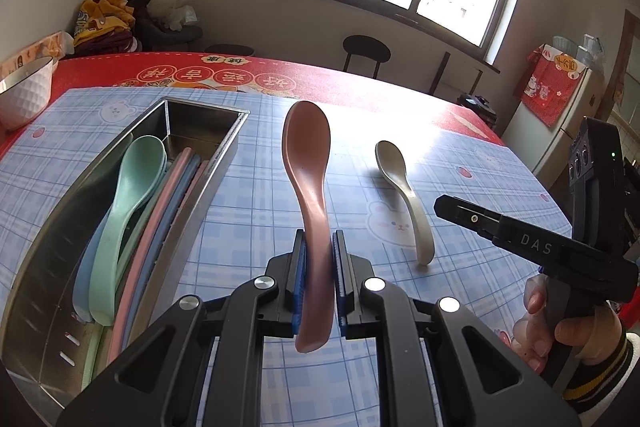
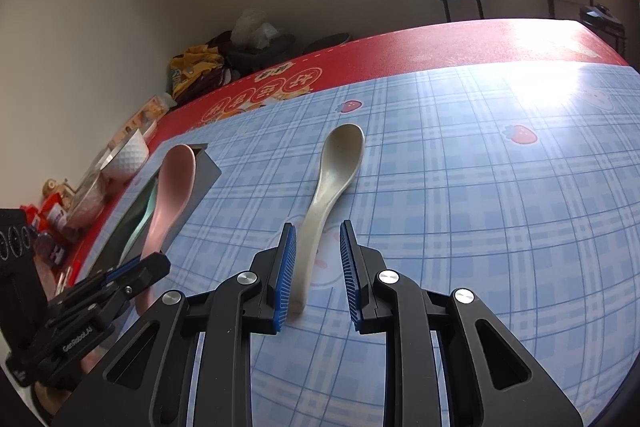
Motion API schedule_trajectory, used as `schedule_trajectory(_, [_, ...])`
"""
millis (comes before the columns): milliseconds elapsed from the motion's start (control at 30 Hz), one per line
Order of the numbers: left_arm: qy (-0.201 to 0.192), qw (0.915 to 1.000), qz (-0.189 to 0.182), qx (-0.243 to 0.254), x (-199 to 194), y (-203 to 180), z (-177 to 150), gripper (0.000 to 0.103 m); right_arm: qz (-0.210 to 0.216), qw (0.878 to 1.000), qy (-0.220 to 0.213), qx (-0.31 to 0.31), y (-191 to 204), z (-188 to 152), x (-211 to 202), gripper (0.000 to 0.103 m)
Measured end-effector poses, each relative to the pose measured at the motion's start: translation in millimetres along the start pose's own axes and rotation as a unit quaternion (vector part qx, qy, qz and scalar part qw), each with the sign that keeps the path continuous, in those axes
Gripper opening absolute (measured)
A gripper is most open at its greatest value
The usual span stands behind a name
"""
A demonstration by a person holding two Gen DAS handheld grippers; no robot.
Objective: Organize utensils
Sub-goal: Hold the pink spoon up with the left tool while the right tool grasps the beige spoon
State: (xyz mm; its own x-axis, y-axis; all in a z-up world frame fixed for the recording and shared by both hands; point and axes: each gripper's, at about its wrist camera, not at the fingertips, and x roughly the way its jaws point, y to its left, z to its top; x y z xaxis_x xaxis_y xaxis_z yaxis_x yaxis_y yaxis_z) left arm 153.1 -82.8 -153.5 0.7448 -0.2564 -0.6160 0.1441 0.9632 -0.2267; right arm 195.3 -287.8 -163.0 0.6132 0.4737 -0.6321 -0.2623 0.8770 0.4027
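My left gripper (image 1: 319,239) is shut on the handle of a pink spoon (image 1: 306,147), which it holds above the checked mat with the bowl end pointing away. To its left a steel tray (image 1: 224,163) holds a green spoon (image 1: 132,187), a blue spoon and pink and blue chopsticks. A beige spoon (image 2: 340,155) lies on the mat. My right gripper (image 2: 318,227) stands open over its handle, which runs close along the left pad without being pressed. In the right wrist view the pink spoon (image 2: 176,179) hangs beside the tray (image 2: 208,179), in the left gripper (image 2: 156,265).
A white dimpled bowl (image 1: 24,95) stands at the table's far left on the red cloth, with packets and jars near it (image 2: 56,215). A person's hand (image 1: 560,331) holds the right gripper (image 1: 444,207). A black stool (image 1: 366,53) stands beyond the table.
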Motion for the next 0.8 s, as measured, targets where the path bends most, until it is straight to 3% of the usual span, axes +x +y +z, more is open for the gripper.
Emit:
schedule_trajectory(200, [-0.001, 1.0, -0.003, -0.002, -1.4, 2.4, -0.4, 0.012, -0.019, 0.999, 0.037, -0.009, 4.0, 6.1, 15.8, 0.023])
schedule_trajectory(533, [0.0, 0.9999, -0.007, -0.009, -2.3, 5.8, 0.7, 0.012, -0.01, 0.997, 0.073, 0.004, 8.4, 13.0, 39.0, 0.023])
schedule_trajectory(667, [0.005, 0.9998, -0.009, -0.014, -0.6, 9.1, 1.8, 0.012, -0.02, 0.997, 0.08, 0.005, 8.9, 12.6, 42.4, 0.02])
schedule_trajectory(733, [0.006, 0.9998, -0.01, -0.014, -0.4, 9.4, 1.7, 0.012, -0.018, 0.997, 0.078, 0.017, 3.3, 10.5, 40.6, 0.012])
schedule_trajectory(800, [0.007, 0.9998, -0.01, -0.013, 0.5, 8.3, 2.8, 0.012, -0.016, 0.997, 0.074, 0.023, 1.8, 8.6, 37.6, 0.011])
